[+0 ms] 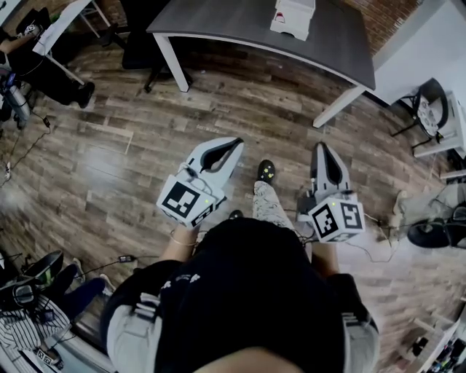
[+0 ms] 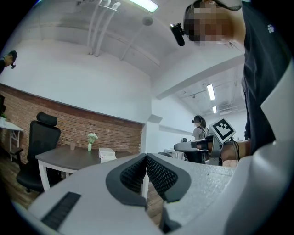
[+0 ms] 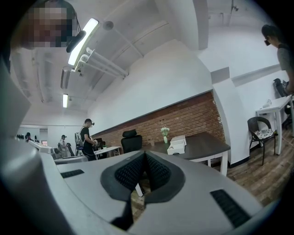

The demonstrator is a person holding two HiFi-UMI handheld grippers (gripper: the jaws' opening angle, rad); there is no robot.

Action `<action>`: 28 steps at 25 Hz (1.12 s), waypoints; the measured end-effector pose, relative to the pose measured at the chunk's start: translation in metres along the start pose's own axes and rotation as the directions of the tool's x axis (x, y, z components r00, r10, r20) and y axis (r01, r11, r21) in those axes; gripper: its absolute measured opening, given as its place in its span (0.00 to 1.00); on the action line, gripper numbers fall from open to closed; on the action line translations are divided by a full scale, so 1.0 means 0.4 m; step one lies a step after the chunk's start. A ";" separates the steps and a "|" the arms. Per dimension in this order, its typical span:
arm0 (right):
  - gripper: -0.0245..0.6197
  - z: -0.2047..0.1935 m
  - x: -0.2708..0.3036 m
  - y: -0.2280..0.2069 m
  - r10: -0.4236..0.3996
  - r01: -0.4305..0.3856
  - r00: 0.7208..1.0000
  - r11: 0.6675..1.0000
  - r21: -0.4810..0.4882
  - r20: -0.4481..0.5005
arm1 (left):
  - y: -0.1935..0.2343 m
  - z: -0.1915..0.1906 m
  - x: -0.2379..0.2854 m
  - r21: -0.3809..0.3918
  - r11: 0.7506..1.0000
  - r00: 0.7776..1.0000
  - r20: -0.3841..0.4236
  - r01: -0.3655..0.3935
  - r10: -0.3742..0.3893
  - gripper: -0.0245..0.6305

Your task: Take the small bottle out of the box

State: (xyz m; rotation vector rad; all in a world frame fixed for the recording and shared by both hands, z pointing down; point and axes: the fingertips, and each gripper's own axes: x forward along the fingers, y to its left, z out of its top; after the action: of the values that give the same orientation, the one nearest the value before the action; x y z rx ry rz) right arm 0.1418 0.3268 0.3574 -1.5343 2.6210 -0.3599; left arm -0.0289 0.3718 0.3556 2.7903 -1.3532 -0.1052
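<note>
Holds left tongs [image 1: 234, 143] and right tongs [image 1: 321, 147] pressed shut with nothing in either, both pointing level over the wood floor [image 1: 109, 167] toward the far table [image 1: 240, 33]. Finds the white box [image 1: 293, 18] lying on that table, well apart from both tips, ahead and a little right of the middle, so somewhat closer to the right tongs than to the left. Reads the box's long side as running near to far (cut off at the top edge of the head view, so only a guess). Sees no small bottle anywhere; presumably tucked inside the box, and cannot tell lid open from lid shut. Notes a small vase of flowers [image 3: 165, 134] near the box. Calls, most likely, for closing the distance to the table first, then opening one pair at the box.
</note>
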 end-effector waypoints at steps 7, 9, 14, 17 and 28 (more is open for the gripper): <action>0.04 0.003 0.134 -0.044 0.032 -0.032 0.999 0.999 0.020 -0.001 | 0.099 0.001 0.050 0.024 0.998 0.998 -0.015 -0.053 0.053 0.04; 0.04 0.009 0.178 -0.064 0.042 -0.042 0.999 0.999 0.021 -0.004 | 0.132 0.003 0.079 0.030 0.997 0.998 -0.016 -0.065 0.066 0.04; 0.04 0.015 0.277 -0.121 0.066 -0.066 0.998 0.997 0.027 -0.013 | 0.190 0.003 0.168 0.036 0.996 0.996 -0.015 -0.084 0.084 0.04; 0.04 0.014 0.332 -0.160 0.082 -0.081 0.996 0.996 0.035 -0.024 | 0.218 -0.014 0.226 0.017 0.995 0.994 -0.048 -0.097 0.097 0.04; 0.04 0.063 0.517 -0.290 0.134 -0.131 0.991 0.989 0.069 -0.028 | 0.319 0.007 0.407 0.040 0.988 0.985 -0.078 -0.149 0.152 0.04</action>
State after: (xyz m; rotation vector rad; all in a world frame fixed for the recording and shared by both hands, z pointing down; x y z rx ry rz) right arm 0.1429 0.0886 0.3707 -1.3369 2.6886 -0.4603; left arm -0.0285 0.1650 0.3537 2.6741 -1.5537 0.0360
